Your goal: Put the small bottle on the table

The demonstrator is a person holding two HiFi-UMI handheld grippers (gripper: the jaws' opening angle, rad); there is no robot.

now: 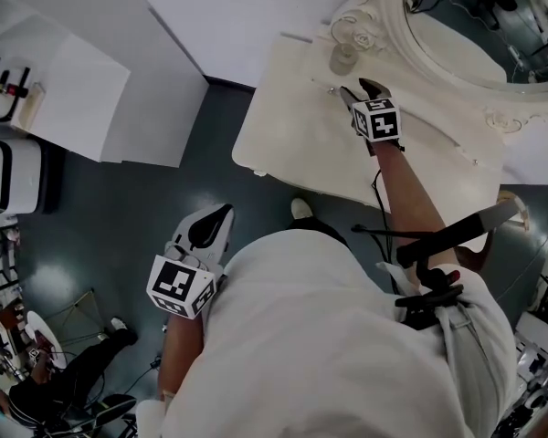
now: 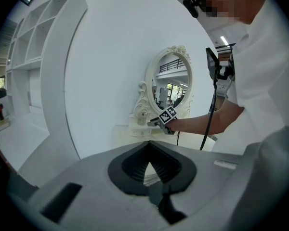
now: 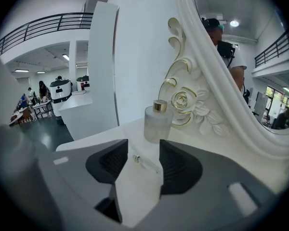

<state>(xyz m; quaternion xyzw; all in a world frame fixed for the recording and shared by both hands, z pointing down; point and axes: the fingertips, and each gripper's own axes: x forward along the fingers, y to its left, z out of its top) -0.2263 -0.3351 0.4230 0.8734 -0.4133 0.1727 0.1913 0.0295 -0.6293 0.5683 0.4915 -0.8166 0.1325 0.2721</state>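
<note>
A frosted small bottle (image 3: 156, 123) with a gold cap stands upright on the white table (image 1: 283, 144), at the foot of the ornate mirror; the head view shows this bottle (image 1: 343, 58) too. A thin clear vial (image 3: 145, 163) with a silver end lies flat on the tabletop just in front of it. My right gripper (image 1: 361, 88) hovers over the table a little short of the bottle. Its jaws (image 3: 143, 146) are open and grip nothing, with the vial seen on the table through the gap. My left gripper (image 1: 221, 213) hangs beside my body over the dark floor, jaws (image 2: 149, 146) shut and empty.
The carved white mirror (image 1: 457, 53) leans along the table's far edge, right behind the bottle. White wall panels (image 1: 155, 80) and a white cabinet (image 1: 9, 176) stand to the left. Another person (image 1: 82, 372) and cables are on the floor at lower left.
</note>
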